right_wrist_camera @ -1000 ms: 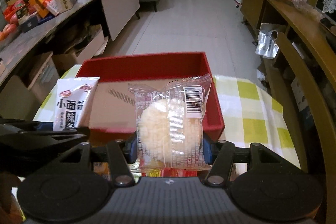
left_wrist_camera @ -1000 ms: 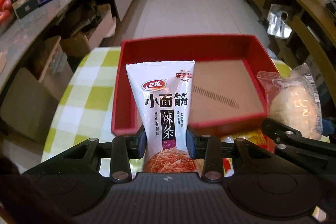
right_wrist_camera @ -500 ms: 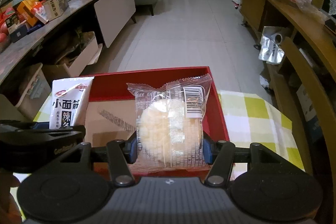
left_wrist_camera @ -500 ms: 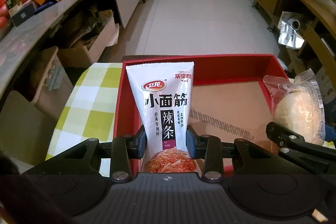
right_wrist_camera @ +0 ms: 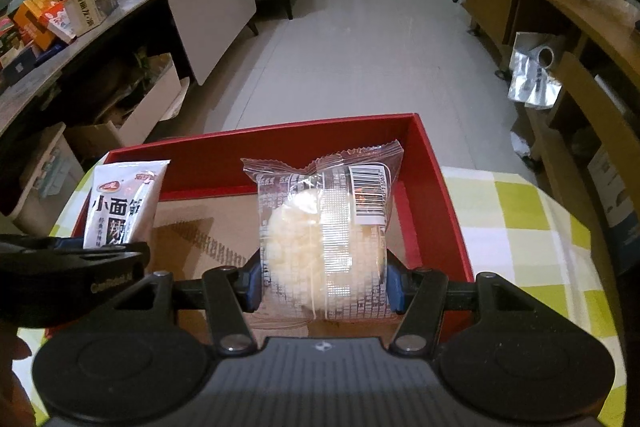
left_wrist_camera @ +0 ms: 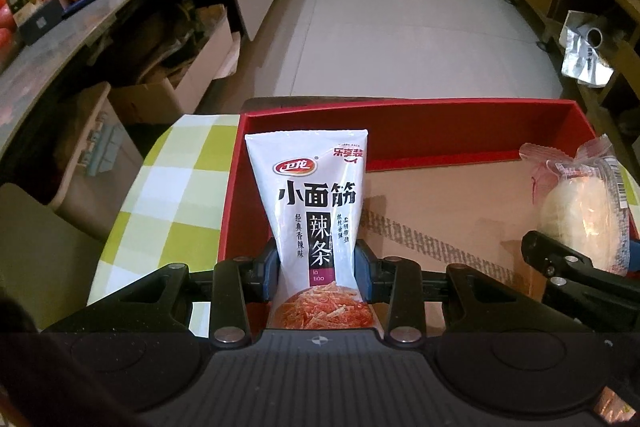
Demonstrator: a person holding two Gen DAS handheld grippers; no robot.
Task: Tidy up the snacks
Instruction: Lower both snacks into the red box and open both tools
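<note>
My left gripper (left_wrist_camera: 316,273) is shut on a white spicy-strip snack pouch (left_wrist_camera: 314,211), held upright over the left side of a red box (left_wrist_camera: 400,125) with a cardboard floor. My right gripper (right_wrist_camera: 322,285) is shut on a clear-wrapped round pastry (right_wrist_camera: 320,247), held over the right part of the same red box (right_wrist_camera: 280,147). In the left wrist view the wrapped pastry (left_wrist_camera: 580,215) shows at the right edge. The right wrist view catches the pouch (right_wrist_camera: 120,207) at the left, behind the left gripper's black frame.
The box stands on a table with a yellow-green checked cloth (left_wrist_camera: 168,195), which shows again beside the box (right_wrist_camera: 520,219). A long counter (left_wrist_camera: 80,27) with cartons and snack boxes runs along the left. Wooden shelving (right_wrist_camera: 580,47) lines the right. Pale tiled floor (right_wrist_camera: 360,39) lies beyond.
Both grippers have moved forward and down with their snacks, from in front of the box's near wall to over its floor. The box fills more of both views.
</note>
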